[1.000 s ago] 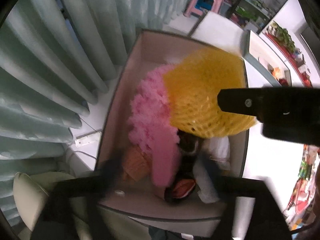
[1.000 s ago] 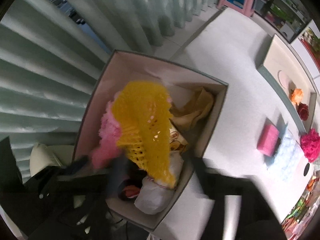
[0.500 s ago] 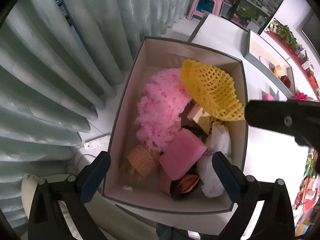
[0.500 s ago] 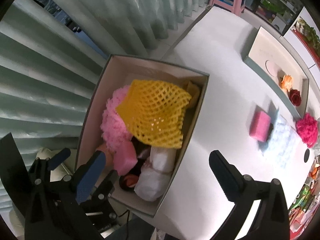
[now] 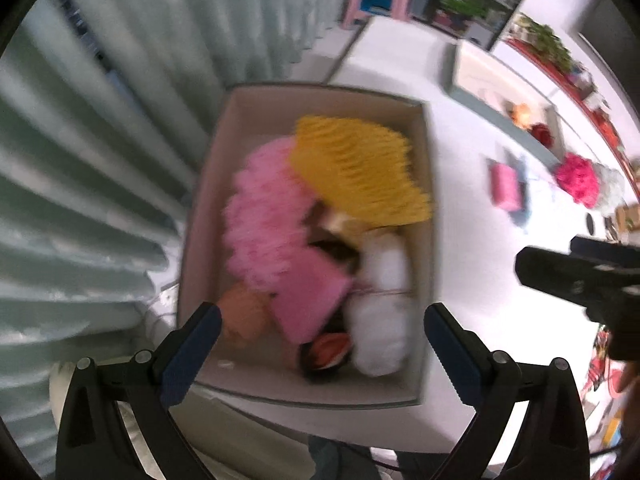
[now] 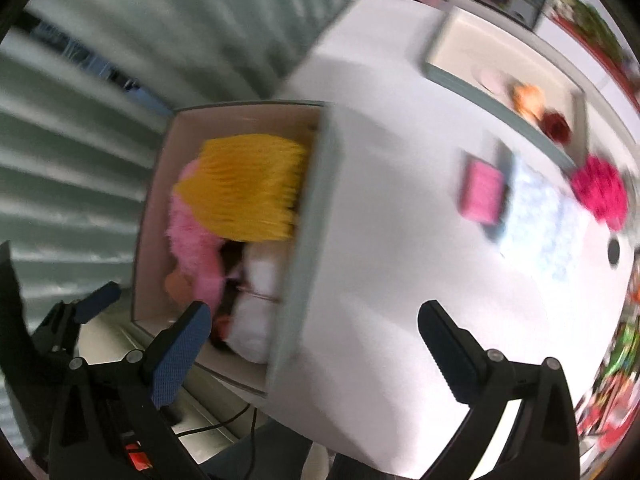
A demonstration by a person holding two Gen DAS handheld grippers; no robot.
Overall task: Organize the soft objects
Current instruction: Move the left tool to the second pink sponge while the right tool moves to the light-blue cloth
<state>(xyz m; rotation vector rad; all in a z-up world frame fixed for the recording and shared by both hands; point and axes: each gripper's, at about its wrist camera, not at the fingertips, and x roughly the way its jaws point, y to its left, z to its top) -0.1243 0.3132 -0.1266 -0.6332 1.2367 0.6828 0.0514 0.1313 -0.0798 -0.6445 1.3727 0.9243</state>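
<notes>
Hanging spread and empty, the right tool (image 6: 314, 340) points down over the white tabletop (image 6: 384, 280), its jaws having just finished opening with nothing between them. The left tool (image 5: 320, 344) is spread too, above the near end of the box (image 5: 426, 184). Inside lie a yellow foam net (image 5: 360, 172), pink fluffy cloth (image 5: 260, 216), a pink sponge (image 5: 312, 296) and white stuffing (image 5: 380, 320). Another pink sponge (image 6: 482, 192) rests farther along the tabletop.

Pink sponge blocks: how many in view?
2: one in the box by the pink fluff, one out on the table. More may be buried.
</notes>
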